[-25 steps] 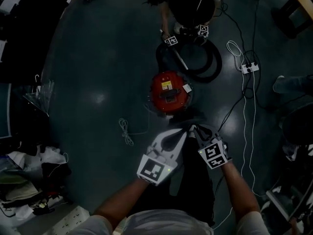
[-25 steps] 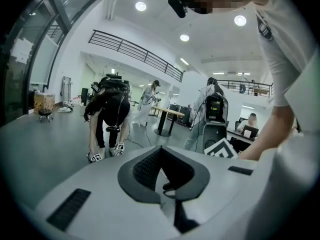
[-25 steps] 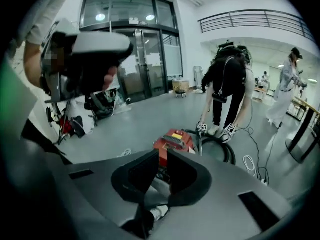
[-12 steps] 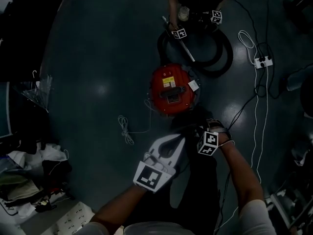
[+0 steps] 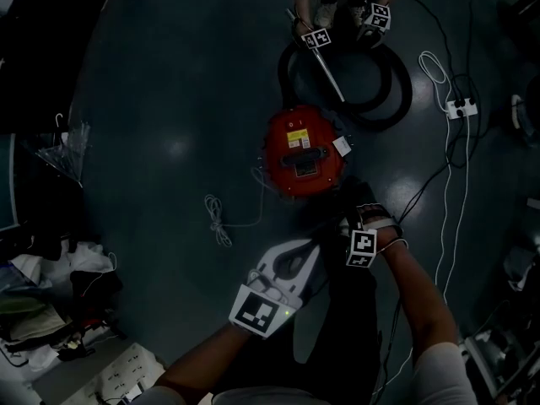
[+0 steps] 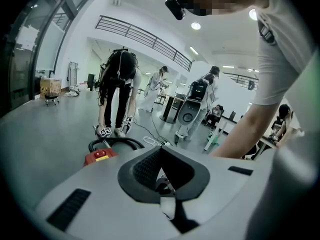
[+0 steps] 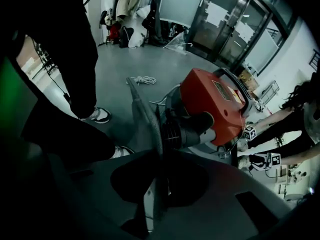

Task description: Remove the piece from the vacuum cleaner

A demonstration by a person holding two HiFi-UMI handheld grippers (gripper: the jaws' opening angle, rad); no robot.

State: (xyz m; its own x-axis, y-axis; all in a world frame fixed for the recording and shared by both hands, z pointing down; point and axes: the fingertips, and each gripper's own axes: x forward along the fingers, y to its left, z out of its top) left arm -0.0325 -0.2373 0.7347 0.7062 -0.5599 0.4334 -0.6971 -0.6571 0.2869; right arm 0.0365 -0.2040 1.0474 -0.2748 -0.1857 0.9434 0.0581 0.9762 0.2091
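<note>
The red vacuum cleaner (image 5: 304,154) stands just ahead of both tools. The right tool (image 7: 145,109), its 2 jaws pressed together on nothing, has its tip just left of the black ribbed piece (image 7: 187,130) plugged into the cleaner's near side; contact is unclear. The left tool (image 5: 314,245) is closed and empty, near the right one and apart from the cleaner.

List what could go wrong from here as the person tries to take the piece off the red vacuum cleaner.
1. The right gripper has its jaws together beside the black ribbed hose connector, not around it; a pull now would probably slip.
2. The red round vacuum cleaner stands free on the floor and may slide or tip if tugged.
3. White cables trail over the floor beside the person's right arm and could snag.
</note>
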